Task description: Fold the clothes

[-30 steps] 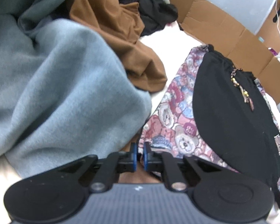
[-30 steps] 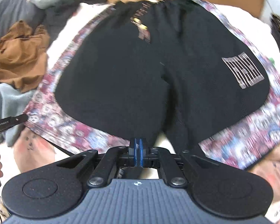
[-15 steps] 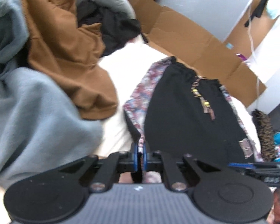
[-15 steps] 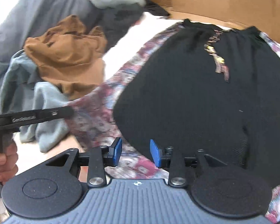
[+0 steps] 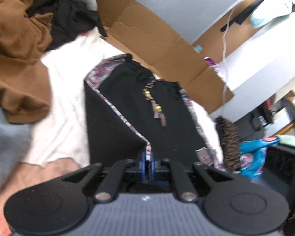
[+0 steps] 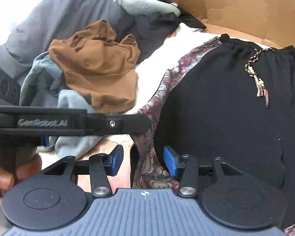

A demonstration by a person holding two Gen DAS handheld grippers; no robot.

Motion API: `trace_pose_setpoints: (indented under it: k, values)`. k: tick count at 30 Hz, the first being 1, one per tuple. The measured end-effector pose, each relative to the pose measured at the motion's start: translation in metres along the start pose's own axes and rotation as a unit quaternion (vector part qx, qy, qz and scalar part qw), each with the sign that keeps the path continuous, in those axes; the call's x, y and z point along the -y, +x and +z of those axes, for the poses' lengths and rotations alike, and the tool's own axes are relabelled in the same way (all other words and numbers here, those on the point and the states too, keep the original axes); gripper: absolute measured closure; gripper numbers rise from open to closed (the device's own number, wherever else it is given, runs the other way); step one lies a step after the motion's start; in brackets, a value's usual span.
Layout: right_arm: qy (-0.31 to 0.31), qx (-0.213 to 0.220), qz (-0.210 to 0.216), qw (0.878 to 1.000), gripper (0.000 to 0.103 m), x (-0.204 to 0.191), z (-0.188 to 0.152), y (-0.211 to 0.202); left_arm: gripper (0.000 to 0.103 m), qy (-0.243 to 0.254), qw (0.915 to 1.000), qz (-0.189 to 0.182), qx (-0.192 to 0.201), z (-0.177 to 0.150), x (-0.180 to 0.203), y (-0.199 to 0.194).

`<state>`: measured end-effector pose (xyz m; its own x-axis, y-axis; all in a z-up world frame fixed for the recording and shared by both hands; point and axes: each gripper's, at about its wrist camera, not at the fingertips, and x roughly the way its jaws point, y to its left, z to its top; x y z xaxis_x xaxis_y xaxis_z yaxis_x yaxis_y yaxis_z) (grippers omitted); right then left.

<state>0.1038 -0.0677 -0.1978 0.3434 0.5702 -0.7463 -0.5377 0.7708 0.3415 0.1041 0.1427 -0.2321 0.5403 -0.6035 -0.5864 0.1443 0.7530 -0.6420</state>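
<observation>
Since a second ago the left tongs [image 5: 147, 160] have lifted the patterned edge of the shorts [image 5: 137, 106] and carried it over the black front, so a flap now stands folded up from the bed [image 5: 63, 106]. They are clamped on that hem. The right tongs [image 6: 140, 158] have just been opening and stand apart above the patterned edge; cloth lies under the gap, but the blue pads [image 6: 169, 162] do not press it.

The shorts lie flat on the bed, near the cardboard [image 5: 147, 39], well clear of the brown garment [image 6: 100, 64] and the grey heap [image 6: 72, 102] beside it.

Risks: only a thin strip of hem sits in the left tongs, so a pull across could slip it free and drop the flap. With the right side released, nothing pins the shorts, and dragging could slide or bunch the whole piece. The loose drawstring [image 6: 259, 78] may get trapped in the fold.

Their long axis runs from the near hems away to the waistband [image 6: 243, 44], which points toward the cardboard.
</observation>
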Motion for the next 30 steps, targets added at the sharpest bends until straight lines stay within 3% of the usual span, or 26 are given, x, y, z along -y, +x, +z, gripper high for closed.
trace_pose_setpoints:
  k: [9,11,12,13,14,22,26,30]
  values:
    - [0.003,0.026,-0.027,0.999,0.053,0.002,0.007,0.007,0.097,-0.027,0.9966,-0.078,-0.009,0.002,0.008,0.012]
    - [0.010,0.026,-0.032,0.999,0.069,0.005,0.007,0.010,0.097,-0.029,0.9954,-0.091,-0.010,0.003,0.010,0.012]
    - [0.014,0.026,-0.034,0.999,0.089,0.007,0.007,0.011,0.097,-0.030,0.9952,-0.093,-0.009,0.003,0.011,0.012]
    - [0.017,0.025,-0.036,0.999,0.101,0.009,0.007,0.013,0.097,-0.030,0.9951,-0.094,-0.008,0.003,0.012,0.012]
    - [0.021,0.024,-0.038,0.999,0.101,0.011,0.007,0.014,0.096,-0.029,0.9951,-0.094,-0.008,0.003,0.013,0.011]
    - [0.051,0.020,-0.080,0.995,0.101,0.030,0.004,0.011,0.080,-0.042,0.9981,-0.040,0.021,0.000,0.000,-0.009]
    - [0.065,0.021,-0.094,0.993,0.101,0.045,0.006,0.000,0.080,-0.041,0.9989,0.021,0.002,-0.010,-0.010,0.002]
    - [0.092,0.014,-0.102,0.990,0.101,0.067,0.011,-0.017,0.079,-0.034,0.9976,0.058,-0.018,-0.019,-0.015,0.015]
